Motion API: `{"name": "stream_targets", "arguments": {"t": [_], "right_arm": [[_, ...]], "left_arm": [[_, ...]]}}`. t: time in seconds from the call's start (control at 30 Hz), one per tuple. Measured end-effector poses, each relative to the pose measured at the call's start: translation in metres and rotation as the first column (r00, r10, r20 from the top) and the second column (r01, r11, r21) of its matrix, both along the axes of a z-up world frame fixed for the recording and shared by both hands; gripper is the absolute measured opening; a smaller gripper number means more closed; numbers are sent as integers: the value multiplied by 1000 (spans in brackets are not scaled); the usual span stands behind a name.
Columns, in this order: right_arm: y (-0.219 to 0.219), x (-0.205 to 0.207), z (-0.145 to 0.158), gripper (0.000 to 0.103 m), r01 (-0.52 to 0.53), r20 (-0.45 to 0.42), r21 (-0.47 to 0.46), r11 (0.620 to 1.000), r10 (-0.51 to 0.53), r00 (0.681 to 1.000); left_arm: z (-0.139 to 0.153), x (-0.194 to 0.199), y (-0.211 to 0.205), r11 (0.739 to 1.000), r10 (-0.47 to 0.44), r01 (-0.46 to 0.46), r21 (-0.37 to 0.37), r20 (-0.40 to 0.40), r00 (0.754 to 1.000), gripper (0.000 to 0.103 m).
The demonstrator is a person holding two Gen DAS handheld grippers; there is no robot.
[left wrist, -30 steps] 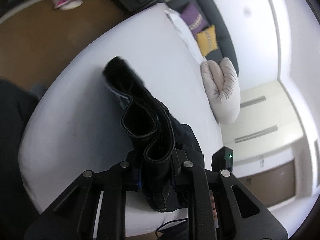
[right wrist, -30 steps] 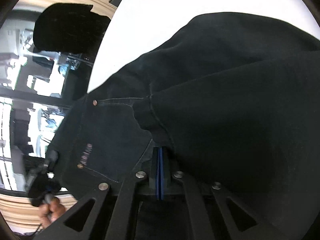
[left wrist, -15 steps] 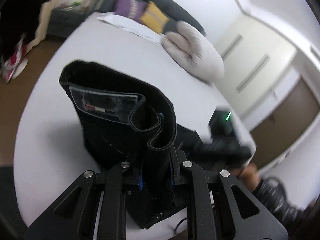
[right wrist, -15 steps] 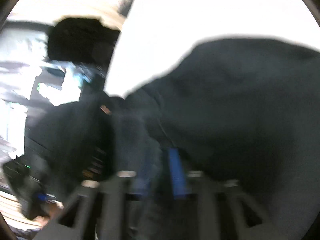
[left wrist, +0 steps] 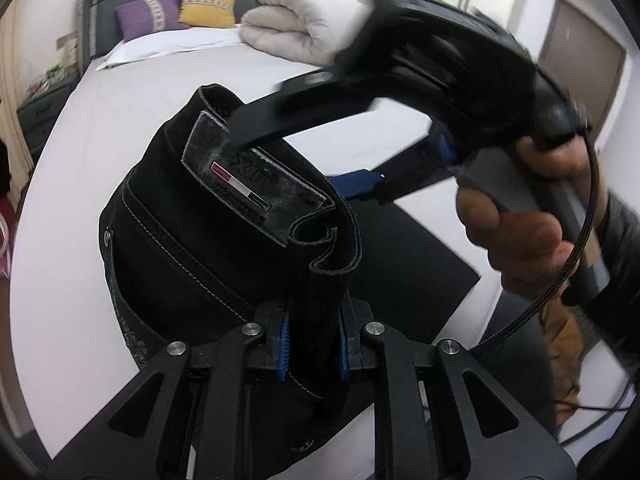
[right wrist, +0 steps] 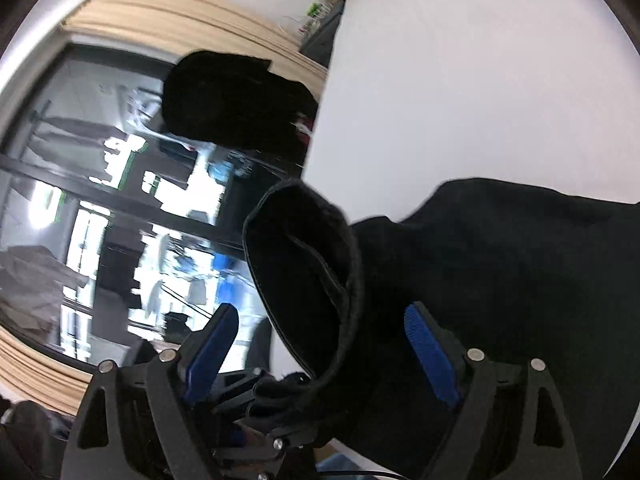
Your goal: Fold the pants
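Note:
The black pants [left wrist: 208, 240] hang bunched over a white bed [left wrist: 100, 92], their waistband with a leather label [left wrist: 248, 192] turned up. My left gripper [left wrist: 312, 344] is shut on a thick fold of the waistband. My right gripper [left wrist: 304, 160] reaches in from the upper right, held by a hand, with its fingers spread on either side of the waistband. In the right wrist view the right gripper [right wrist: 324, 344] is open, its blue pads [right wrist: 428, 348] apart, with the waistband loop [right wrist: 308, 280] standing between them and the rest of the pants [right wrist: 520, 280] to the right.
A folded beige duvet [left wrist: 304, 24] and purple and yellow cushions [left wrist: 180, 12] lie at the head of the bed. A dark nightstand [left wrist: 40, 108] stands at the left. A large window [right wrist: 100, 200] and a dark garment [right wrist: 236, 100] are beyond the bed edge.
My right gripper has let go of the pants and opened, then swung up to the waistband near the left gripper. My left gripper has lifted and turned the waistband upright.

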State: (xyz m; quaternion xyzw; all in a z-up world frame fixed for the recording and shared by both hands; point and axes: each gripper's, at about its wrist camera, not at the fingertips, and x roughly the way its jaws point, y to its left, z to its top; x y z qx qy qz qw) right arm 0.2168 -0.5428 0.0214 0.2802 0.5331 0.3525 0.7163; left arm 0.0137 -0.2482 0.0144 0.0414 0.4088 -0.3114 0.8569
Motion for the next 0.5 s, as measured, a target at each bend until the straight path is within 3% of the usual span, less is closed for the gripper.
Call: {"name": "stream_targets", "arguments": {"t": [0.1, 0.23, 0.4, 0.5], "right_arm": [[2, -4, -2, 83, 0, 16, -99, 995, 2, 1000], [4, -5, 0, 53, -25, 41, -181, 983, 33, 999], [-17, -10, -5, 20, 23, 36, -235, 972, -15, 999], [-29, -20, -4, 15, 47, 70, -266, 963, -29, 997]], "left_arm": [[-7, -3, -26, 998, -32, 31, 52, 13, 999, 16], [-16, -7, -44, 993, -70, 68, 96, 21, 997, 16], [-18, 4, -69, 989, -102, 100, 112, 17, 995, 16], [-17, 5, -92, 985, -135, 132, 115, 17, 991, 16]]}}
